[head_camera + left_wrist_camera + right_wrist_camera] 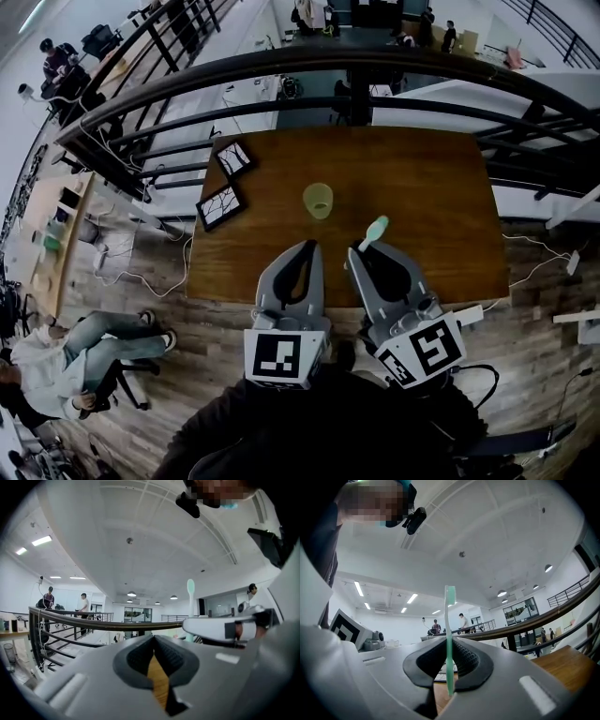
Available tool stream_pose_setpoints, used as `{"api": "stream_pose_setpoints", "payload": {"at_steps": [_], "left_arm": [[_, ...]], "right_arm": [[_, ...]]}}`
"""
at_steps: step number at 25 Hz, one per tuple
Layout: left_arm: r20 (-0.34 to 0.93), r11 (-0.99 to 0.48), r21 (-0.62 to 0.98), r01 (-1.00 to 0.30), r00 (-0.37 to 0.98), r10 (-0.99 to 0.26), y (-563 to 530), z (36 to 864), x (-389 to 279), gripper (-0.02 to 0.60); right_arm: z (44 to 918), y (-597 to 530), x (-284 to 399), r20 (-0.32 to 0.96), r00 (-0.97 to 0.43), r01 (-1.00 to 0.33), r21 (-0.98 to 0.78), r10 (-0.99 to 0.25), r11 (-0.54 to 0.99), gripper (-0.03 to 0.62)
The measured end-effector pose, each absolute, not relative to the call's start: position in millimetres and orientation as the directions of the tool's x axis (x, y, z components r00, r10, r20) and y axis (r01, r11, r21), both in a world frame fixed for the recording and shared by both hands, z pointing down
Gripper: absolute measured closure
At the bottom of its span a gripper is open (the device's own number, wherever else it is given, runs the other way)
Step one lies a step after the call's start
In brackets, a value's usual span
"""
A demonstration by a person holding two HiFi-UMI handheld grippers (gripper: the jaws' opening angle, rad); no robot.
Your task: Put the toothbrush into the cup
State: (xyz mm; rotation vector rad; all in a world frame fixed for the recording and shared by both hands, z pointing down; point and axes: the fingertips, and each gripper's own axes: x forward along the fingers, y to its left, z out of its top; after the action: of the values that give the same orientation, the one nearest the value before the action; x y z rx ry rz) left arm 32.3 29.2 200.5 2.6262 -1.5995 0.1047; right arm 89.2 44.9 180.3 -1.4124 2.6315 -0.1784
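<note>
Right gripper view shows the toothbrush [449, 609] upright, clamped in the right claw [449, 651], bristle head above it.

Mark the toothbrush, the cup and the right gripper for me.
toothbrush [450, 620], right gripper view, on its green handle.
cup [318, 201], head view, on its side wall.
right gripper [367, 251], head view, midway between its fingertips.

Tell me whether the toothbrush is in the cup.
Out: the toothbrush is clamped in the right tool, apart from the cup.
</note>
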Motion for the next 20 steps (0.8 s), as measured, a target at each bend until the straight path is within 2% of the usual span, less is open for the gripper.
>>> {"api": "stream_pose_setpoints", "payload": {"at_steps": [7,20], "left_arm": [[0.122,-0.447,0.065,-0.892,0.452,-0.884,-21.9,209.8,9.3,0.574],[0.038,-0.465,0.113,-0.878,0.472,-0.881,-95.4,203.6,-38.0,0.574]], "right_arm": [[189.6,-5.4,65.8,-0.018,-0.556,-0.816,-0.181,-0.831,0.55,0.56],[184.7,-71.1,10.1,-0.007,-0.557,-0.826,-0.102,-0.831,0.554,0.56]]}}
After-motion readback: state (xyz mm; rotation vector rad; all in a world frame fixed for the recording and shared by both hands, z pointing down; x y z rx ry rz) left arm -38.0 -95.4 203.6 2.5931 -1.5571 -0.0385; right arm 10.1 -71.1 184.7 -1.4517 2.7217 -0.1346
